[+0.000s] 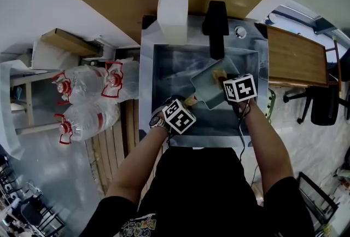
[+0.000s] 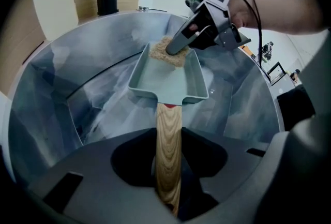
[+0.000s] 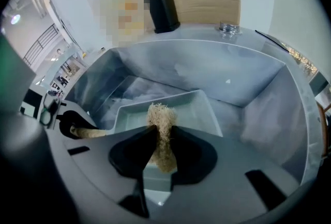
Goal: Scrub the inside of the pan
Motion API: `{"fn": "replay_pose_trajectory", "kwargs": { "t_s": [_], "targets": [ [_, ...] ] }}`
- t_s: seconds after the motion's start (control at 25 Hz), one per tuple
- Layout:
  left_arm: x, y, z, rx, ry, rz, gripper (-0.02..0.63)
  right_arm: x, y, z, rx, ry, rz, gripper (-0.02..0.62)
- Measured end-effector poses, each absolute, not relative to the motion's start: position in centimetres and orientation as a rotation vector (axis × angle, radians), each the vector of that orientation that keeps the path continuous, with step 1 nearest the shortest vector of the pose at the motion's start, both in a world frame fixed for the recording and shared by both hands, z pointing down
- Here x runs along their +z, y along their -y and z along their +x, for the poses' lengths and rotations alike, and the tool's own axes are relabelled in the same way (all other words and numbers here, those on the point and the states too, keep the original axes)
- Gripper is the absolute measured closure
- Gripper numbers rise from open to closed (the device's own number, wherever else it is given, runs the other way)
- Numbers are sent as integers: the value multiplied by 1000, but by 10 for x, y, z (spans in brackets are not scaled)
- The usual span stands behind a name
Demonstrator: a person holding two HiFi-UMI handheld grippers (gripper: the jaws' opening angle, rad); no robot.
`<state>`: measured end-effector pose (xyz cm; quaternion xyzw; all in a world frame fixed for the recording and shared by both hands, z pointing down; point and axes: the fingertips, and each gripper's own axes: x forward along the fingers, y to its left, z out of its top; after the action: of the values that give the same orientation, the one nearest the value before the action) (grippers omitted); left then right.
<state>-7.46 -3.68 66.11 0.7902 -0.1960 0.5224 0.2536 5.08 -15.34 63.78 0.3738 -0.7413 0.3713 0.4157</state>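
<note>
A square pale-green pan (image 1: 206,87) with a wooden handle (image 2: 169,150) is held tilted inside the steel sink (image 1: 164,71). My left gripper (image 2: 168,179) is shut on the handle, near its end. In the head view it sits at the sink's front (image 1: 187,103). My right gripper (image 3: 161,151) is shut on a tan fibrous scrub pad (image 3: 160,127). The pad's tip hangs over the pan's (image 3: 199,109) inside. From the left gripper view the pad (image 2: 166,54) rests at the pan's (image 2: 165,80) far wall, under the right gripper (image 2: 180,46).
A black faucet (image 1: 215,22) stands at the sink's back, a white plastic jug (image 1: 172,3) beside it. A wooden counter (image 1: 298,55) lies to the right. Large water bottles (image 1: 87,99) lie on the floor to the left.
</note>
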Motion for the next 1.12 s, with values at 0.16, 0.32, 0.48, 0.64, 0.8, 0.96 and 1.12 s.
{"fn": "replay_pose_trajectory", "kwargs": {
  "t_s": [0.16,0.32,0.48,0.64,0.8,0.96,1.12],
  "targets": [
    [660,37,-74,1421,534,2147,454,633,127,32,912,1884,855,499],
    [660,37,-74,1423,538,2148,454,638,100,16,910,1883,776,499],
    [659,37,-74,1422,541,2146,454,642,80,5,918,1857,734,499],
    [659,37,-73,1421,542,2147,454,646,78,3,877,1833,730,499],
    [659,37,-74,1416,544,2147,454,652,85,17,824,1791,760,499],
    [658,37,-73,1414,544,2148,454,655,100,36,816,1758,828,499],
    [658,38,-74,1416,542,2152,454,660,112,55,815,1708,902,499]
  ]
}}
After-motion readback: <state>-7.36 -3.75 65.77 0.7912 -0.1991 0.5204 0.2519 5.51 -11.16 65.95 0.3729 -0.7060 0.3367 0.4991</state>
